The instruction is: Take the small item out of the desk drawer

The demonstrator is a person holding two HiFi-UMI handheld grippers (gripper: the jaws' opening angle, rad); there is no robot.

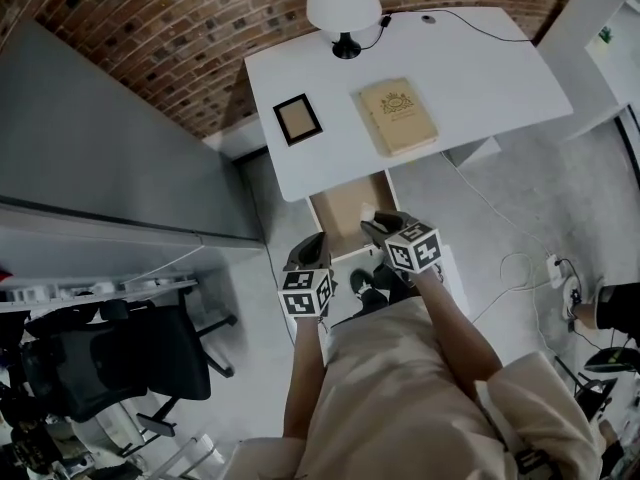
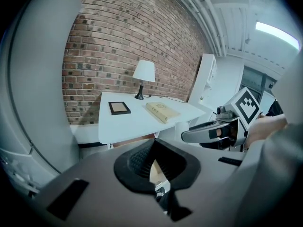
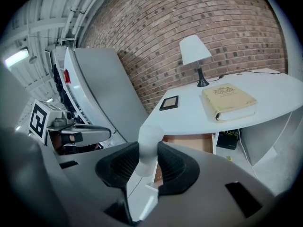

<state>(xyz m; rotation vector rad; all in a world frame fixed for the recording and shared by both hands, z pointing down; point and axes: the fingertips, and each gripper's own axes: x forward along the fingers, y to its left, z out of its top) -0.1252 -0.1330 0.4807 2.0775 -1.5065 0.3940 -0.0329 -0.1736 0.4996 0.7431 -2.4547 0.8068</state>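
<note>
The small item is a white cylinder (image 3: 147, 145). My right gripper (image 3: 147, 159) is shut on it, with a black pad pressing each side. In the head view the cylinder (image 1: 366, 211) is held just above the open wooden drawer (image 1: 338, 208) under the white desk (image 1: 470, 78). My left gripper (image 1: 308, 251) hovers at the drawer's front left corner. In the left gripper view its pads (image 2: 139, 159) meet at the tips with nothing visible between them. That view also shows the right gripper (image 2: 208, 134) and the white item (image 2: 181, 128).
On the desk stand a white lamp (image 1: 343, 3), a small black picture frame (image 1: 297, 118) and a tan book (image 1: 398, 116). A grey partition (image 1: 100, 158) and a black office chair (image 1: 110, 358) are on the left. Cables and a power strip (image 1: 555, 268) lie on the floor at right.
</note>
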